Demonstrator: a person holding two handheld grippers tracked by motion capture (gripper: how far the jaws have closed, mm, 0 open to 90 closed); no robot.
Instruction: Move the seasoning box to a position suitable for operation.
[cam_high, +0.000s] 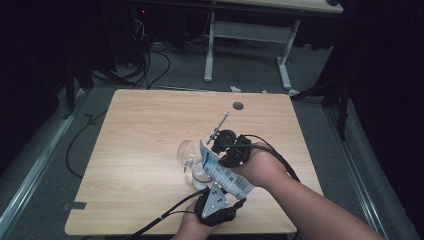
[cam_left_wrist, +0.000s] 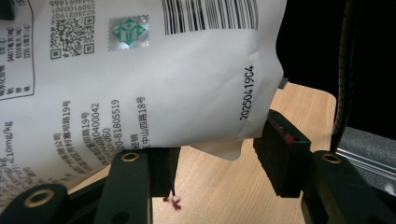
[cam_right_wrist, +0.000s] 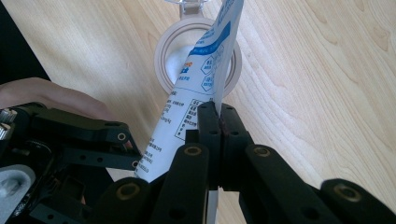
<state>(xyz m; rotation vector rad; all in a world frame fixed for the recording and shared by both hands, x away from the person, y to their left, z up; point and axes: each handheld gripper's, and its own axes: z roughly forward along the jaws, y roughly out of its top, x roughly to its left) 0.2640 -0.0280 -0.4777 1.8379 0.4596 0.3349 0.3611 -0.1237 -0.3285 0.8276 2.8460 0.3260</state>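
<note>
Left gripper view puts us closest, so we start there. Our left tongs have their jaws partly apart, and the bottom corner of the white bag sits between them. We cannot tell if the pads really squeeze the bag or if it only rests there. Black writing and a bar code cover this side of the bag.

A bit farther out, our right tongs are shut tight on the thin side edge of the bag. The bag reaches from the left tongs, past the right tongs, and on up and away. Its far end leans over what comes next.

Just past the tips of the right tongs stands a small round jar on the wooden table. The top of the bag hangs right over the jar's mouth. We can see something white inside the jar. At the far side of the jar, its clear lid is flipped open.

We think the step now is pouring from the bag into the jar. The bag is already tipped and lined up with the hole.

Next, we would lift the bottom corner with the left tongs, slowly, so more slides down. The right tongs must keep the top over the middle of the jar. If the bag swings to the side, the stuff could spill on the table.
</note>
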